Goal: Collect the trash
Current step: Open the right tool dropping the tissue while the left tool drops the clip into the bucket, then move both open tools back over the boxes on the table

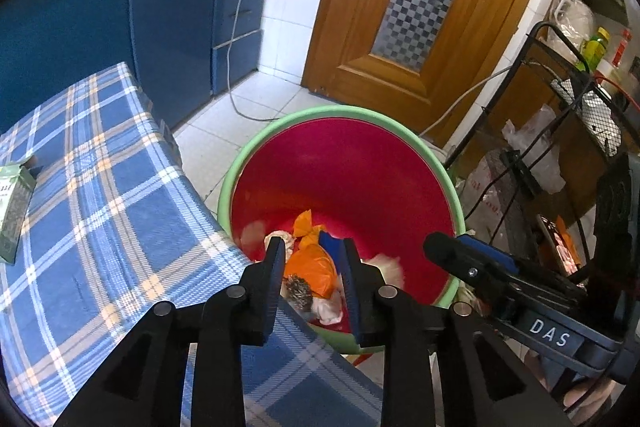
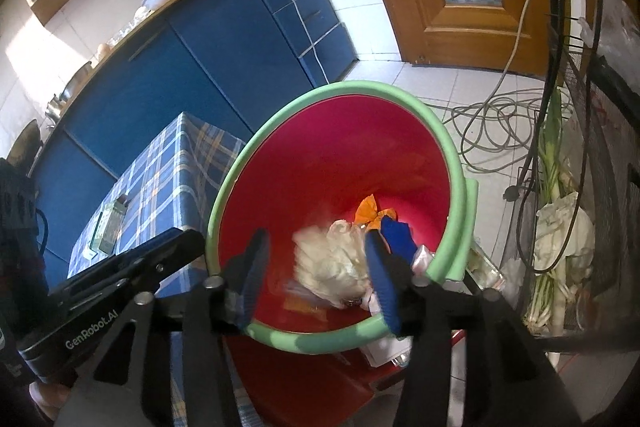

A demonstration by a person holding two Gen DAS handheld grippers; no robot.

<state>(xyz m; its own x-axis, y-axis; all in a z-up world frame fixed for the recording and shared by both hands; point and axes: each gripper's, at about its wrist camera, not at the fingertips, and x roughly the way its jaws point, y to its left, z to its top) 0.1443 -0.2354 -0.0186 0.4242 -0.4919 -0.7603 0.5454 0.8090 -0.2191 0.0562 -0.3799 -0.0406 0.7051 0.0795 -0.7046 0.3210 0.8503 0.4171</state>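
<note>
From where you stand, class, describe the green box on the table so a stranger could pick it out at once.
Find the table with the blue plaid cloth, left of the red bin. Near the cloth's left edge lies the green box, flat and oblong. It is the only large thing seen on the cloth, and pale green against the blue checks.

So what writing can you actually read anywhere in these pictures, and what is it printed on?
"DAS" on the right gripper, on its body, seen from the left wrist.
"GenRobot.AI" on the left gripper, on its body, seen from the right wrist.
The green carton on the checked tablecloth has print too blurred to read.
</note>
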